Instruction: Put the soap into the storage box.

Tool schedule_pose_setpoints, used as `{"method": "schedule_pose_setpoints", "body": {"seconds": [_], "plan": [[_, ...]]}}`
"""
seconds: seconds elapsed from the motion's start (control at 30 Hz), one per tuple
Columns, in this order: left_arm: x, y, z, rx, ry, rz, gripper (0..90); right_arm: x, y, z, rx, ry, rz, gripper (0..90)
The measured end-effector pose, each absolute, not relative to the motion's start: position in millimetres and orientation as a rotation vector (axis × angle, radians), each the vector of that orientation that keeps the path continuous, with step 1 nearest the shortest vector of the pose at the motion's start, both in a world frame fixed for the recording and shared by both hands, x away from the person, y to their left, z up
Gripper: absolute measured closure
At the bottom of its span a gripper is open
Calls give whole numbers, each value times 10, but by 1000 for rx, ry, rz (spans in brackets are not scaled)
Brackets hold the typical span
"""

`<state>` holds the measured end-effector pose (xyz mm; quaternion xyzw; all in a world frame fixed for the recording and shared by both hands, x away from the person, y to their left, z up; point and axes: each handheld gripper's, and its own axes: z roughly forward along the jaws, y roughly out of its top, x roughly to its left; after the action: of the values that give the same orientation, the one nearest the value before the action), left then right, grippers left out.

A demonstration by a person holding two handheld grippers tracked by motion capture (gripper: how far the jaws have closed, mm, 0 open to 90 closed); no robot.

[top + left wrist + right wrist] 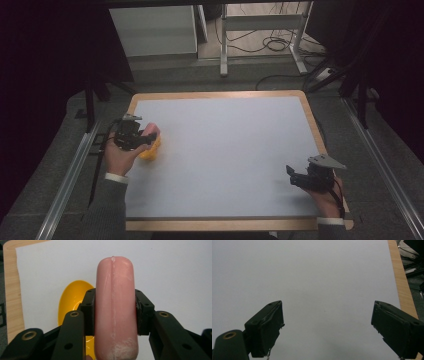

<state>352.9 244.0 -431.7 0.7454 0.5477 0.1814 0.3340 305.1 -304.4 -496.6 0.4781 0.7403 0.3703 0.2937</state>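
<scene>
Sausage [116, 310] is pinched in the left gripper [115, 312], above the yellow bowl [71, 300] at the table's left. I'd lower slowly, centred. Right gripper [327, 327] sits spread, near right.

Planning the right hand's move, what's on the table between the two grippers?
Nothing: in the high view, bare white table runs from the left gripper, holding the sausage, to the right gripper.

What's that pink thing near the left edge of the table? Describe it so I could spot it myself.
Start at the white table top and go to its left edge. There the left gripper is clamped on a smooth pink sausage with rounded ends, above a yellow bowl. It's the only pink item.
</scene>
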Motion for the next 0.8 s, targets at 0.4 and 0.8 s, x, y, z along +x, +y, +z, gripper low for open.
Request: {"method": "schedule_pose_setpoints", "body": {"seconds": [0.4, 0.8], "plan": [[3612, 2529, -4428, 1955, 1490, 476, 602, 3052, -3035, -4968, 1271, 1975, 984, 105], [3725, 2578, -4645, 1960, 1558, 453, 602, 3053, -3031, -4972, 1271, 1977, 979, 105]]}}
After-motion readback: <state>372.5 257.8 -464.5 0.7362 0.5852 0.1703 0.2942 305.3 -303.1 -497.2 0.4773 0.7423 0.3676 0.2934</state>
